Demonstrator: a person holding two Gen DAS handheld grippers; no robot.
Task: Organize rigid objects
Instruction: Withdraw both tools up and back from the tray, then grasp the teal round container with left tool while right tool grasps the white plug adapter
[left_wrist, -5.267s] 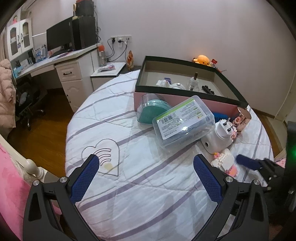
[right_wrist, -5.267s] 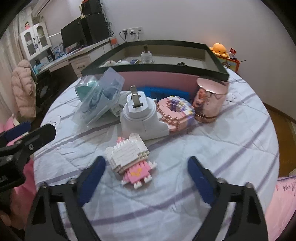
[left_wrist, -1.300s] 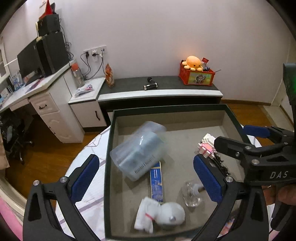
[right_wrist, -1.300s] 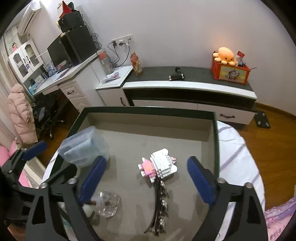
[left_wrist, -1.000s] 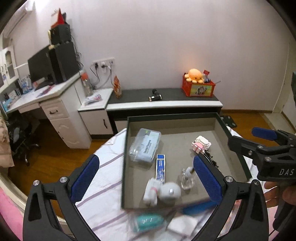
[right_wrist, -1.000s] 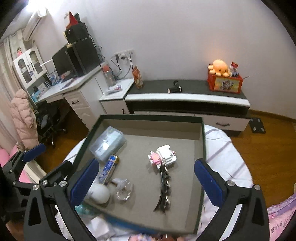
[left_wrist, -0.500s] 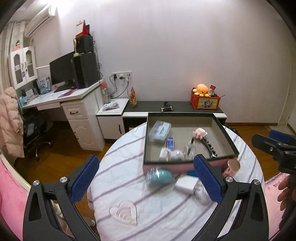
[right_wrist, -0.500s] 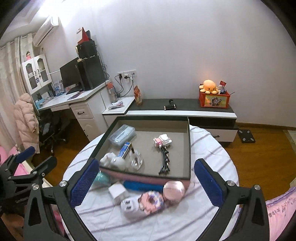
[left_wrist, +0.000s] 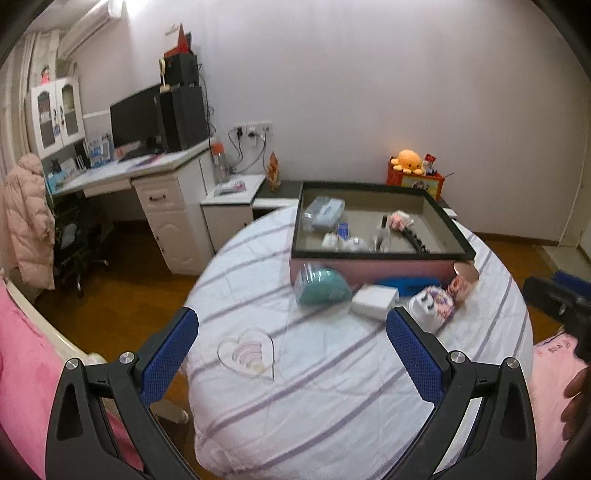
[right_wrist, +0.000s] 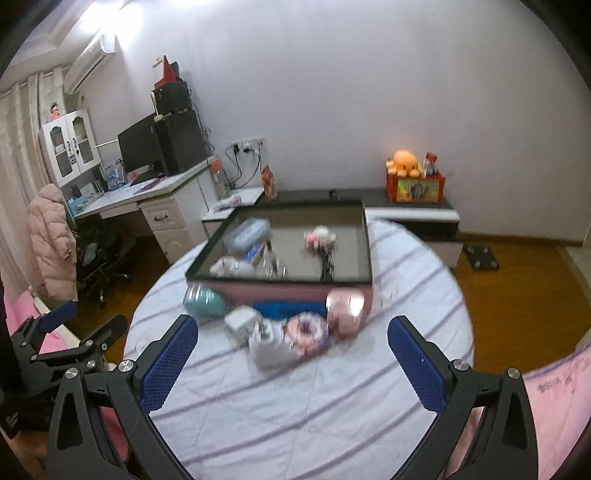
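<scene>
A dark-rimmed box with a pink wall (left_wrist: 376, 254) (right_wrist: 280, 282) sits at the far side of the round table. Inside it lie a clear plastic case (left_wrist: 323, 212) (right_wrist: 245, 230), a white-and-pink block figure (left_wrist: 400, 219) (right_wrist: 319, 236) and small items. In front of the box lie a teal case (left_wrist: 321, 290), a white adapter (left_wrist: 375, 301), a white plug (right_wrist: 267, 345), a donut block model (right_wrist: 306, 330) and a rose-gold tin (right_wrist: 345, 310). My left gripper (left_wrist: 291, 332) and right gripper (right_wrist: 291, 332) both hang open and empty, well back from these objects.
A clear heart-shaped dish (left_wrist: 246, 352) lies on the striped cloth near the left gripper. A desk with a monitor (left_wrist: 136, 122) and a chair stand to the left, a low cabinet behind the table, and pink bedding (left_wrist: 22, 369) at the near edges.
Both grippers have drawn back from above the box to the table's near side, still open. The clear case and block figure stay in the box.
</scene>
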